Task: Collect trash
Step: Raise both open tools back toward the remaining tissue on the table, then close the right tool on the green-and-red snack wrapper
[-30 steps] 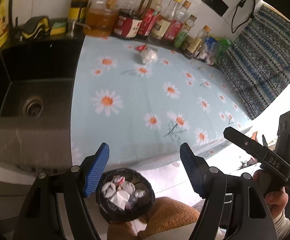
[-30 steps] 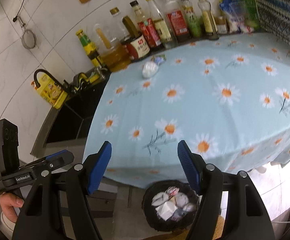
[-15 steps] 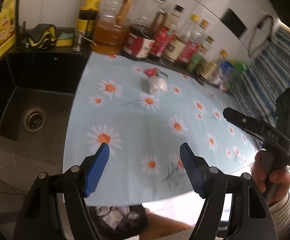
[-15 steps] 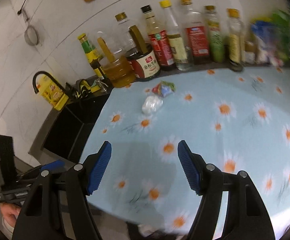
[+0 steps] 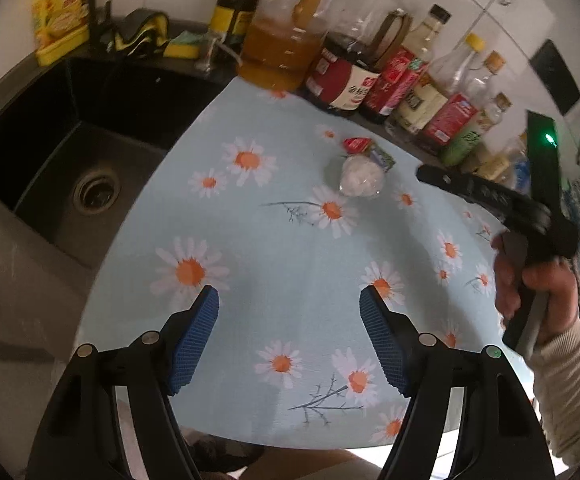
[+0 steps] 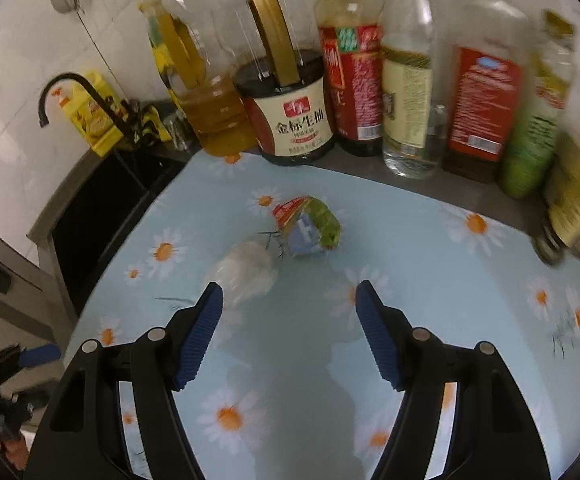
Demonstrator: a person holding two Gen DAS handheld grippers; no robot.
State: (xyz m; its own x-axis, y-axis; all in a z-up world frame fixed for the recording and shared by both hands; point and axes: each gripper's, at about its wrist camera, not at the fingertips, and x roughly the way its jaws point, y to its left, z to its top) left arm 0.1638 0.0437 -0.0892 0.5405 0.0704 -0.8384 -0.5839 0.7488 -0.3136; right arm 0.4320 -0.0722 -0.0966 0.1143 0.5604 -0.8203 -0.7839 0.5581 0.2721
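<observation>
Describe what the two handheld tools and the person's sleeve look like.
Both are black plastic frames with silver pivot screws and two fingers faced with ribbed blue pads: the left tool and the right tool. Seen from the left wrist camera, the right one carries an upright black block with a lit green light. The hand gripping it wears a cream ribbed knit sleeve.

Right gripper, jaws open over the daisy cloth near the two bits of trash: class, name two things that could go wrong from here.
1. The right gripper may close on only one piece: the clear plastic wad and the coloured wrapper lie side by side.
2. The soy sauce jar and the other bottles stand just behind the trash, so overreaching might knock one over.
</observation>
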